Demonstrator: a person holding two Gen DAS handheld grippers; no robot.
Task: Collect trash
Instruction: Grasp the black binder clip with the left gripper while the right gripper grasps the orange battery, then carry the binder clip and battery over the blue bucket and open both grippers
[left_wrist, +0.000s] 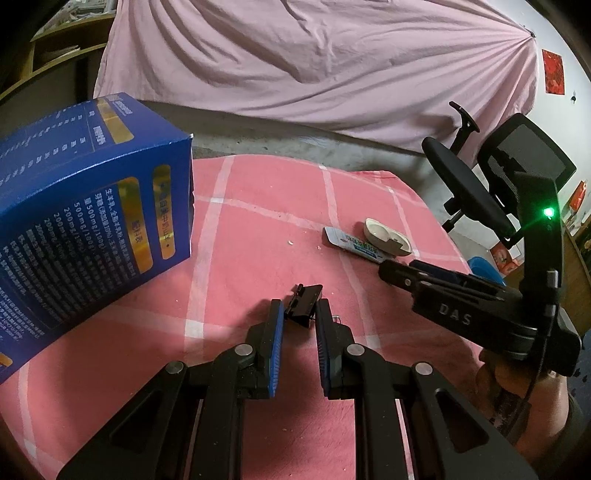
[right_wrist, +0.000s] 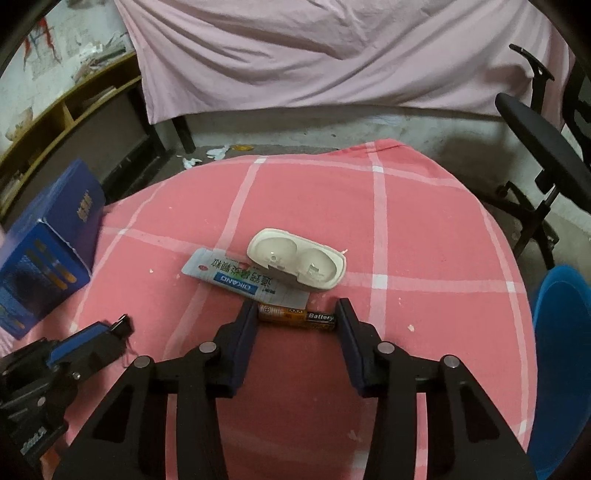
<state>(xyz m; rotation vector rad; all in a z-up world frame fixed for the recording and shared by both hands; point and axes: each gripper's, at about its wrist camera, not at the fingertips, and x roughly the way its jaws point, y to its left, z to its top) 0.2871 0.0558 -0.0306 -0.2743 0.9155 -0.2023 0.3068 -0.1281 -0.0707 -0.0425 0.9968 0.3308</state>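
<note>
Your left gripper (left_wrist: 300, 314) is clamped on a small black binder clip (left_wrist: 303, 303), pinched between the blue-lined fingertips (left_wrist: 277, 321) just above the pink checked cloth (left_wrist: 258, 221) that covers the table. The clip's wire handle pokes out beside the right-hand finger.

Your right gripper (right_wrist: 297, 319) points down at the cloth with an AAA battery (right_wrist: 297, 318) lying crosswise between its fingers. The battery's ends sit right at the inner faces of the two pads; whether they already press on it cannot be told, though the span between them matches the battery's length.

Just beyond the battery, toward the far edge of the table, a flat medicine sachet (right_wrist: 243, 277) with a blue label lies at a slant, its near corner touching or overlapping the battery's end. A cream plastic tray with two round hollows (right_wrist: 297, 260) rests partly on the sachet's right end.

A tall blue carton (left_wrist: 85, 206) stands upright at the left edge of the table, well apart from the sachet and tray. A few pale crumbs (left_wrist: 290, 242) dot the cloth between them.

Off the right edge you have a black office chair (right_wrist: 543, 147) and a blue plastic stool (right_wrist: 561, 350); a pink sheet (right_wrist: 332, 55) hangs behind the table.
</note>
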